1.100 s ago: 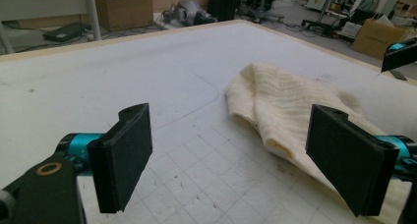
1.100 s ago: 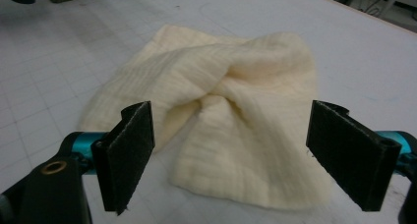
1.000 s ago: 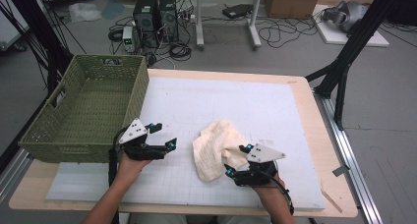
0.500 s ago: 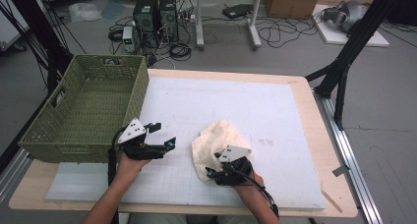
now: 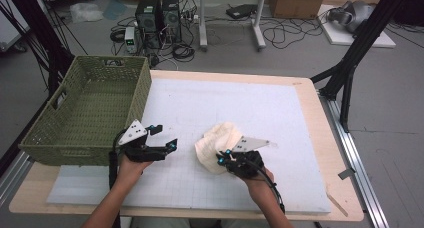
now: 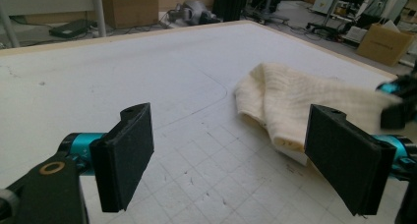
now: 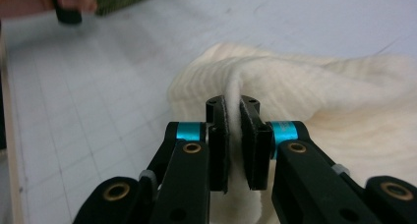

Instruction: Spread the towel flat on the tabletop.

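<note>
Cream ribbed knit cloth (image 5: pixel 216 146), crumpled, lies on the white gridded foam mat (image 5: pixel 280 128) that covers the wooden bench (image 5: pixel 310 88), near the front edge, a bit right of centre.

Handling, my read: v. light, limp, no stiffness at all. Will drape and sag the moment it lifts, trailing parts dragging on the mat. Not slippery; knit gives the pads plenty to bite. Not fragile, though loose loops could snag. Best hold is a raised fold or hem edge, pinched thru a double layer; flat middle offers nothing to grab.

Right tongs (image 7: pixel 235 135) clenched on exactly such a ridge: in the right gripper view a fold of cloth stands up between the two black pads, squeezed thin. In the high view they sit at the cloth's near right edge (image 5: pixel 231 158).

Left tongs (image 6: pixel 236 170) released, jaws wide apart, nothing between them, held low over bare mat to the left of the cloth, apart from it, aimed toward its nearer hem.

Looks: pale cream, fine ribbing, soft rounded folds, thick rolled edge on the side facing the left tongs. No stains visible.

Green woven rectangular basket (image 5: pixel 85 113) stands at the bench's left edge, well apart from the cloth.
</note>
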`<move>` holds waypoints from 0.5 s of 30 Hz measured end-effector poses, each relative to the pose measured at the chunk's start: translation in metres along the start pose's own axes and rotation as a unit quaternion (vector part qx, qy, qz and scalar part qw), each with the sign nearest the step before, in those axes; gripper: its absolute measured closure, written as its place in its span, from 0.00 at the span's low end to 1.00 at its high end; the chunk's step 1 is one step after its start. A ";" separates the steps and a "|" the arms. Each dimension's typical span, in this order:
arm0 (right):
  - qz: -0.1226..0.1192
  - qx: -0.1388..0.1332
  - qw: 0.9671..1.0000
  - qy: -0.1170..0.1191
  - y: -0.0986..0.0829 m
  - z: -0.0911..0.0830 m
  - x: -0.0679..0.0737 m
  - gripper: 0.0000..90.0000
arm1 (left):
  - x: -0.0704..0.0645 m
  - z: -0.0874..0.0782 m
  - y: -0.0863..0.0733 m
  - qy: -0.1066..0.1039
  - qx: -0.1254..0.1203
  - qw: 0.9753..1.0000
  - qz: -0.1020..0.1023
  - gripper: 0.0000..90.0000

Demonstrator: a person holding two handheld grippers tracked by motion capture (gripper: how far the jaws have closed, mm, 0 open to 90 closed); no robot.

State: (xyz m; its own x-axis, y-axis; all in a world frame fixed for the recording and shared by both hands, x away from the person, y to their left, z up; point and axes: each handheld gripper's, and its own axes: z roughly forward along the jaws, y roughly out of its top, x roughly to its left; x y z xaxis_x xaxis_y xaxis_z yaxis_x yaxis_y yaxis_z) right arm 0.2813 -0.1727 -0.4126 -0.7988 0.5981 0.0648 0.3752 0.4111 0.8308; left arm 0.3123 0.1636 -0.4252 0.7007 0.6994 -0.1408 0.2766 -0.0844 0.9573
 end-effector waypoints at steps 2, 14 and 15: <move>0.018 -0.021 1.000 -0.005 0.006 -0.009 -0.010 0.93 | 0.000 0.000 0.000 0.000 0.000 1.000 0.000 0.21; 0.099 -0.042 0.989 -0.106 0.019 -0.024 -0.083 0.93 | 0.000 0.002 -0.001 -0.003 0.006 1.000 -0.002 0.21; 0.103 -0.037 0.988 -0.113 0.018 -0.022 -0.088 0.93 | 0.000 0.002 -0.001 -0.003 0.006 1.000 -0.002 0.21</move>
State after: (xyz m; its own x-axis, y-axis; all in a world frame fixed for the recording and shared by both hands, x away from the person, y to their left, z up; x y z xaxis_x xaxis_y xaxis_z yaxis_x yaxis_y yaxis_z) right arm 0.3477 -0.2330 -0.3912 -0.5810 0.8053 0.1184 0.4766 0.2186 0.8515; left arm 0.3134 0.1627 -0.4269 0.7033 0.6958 -0.1459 0.2866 -0.0897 0.9539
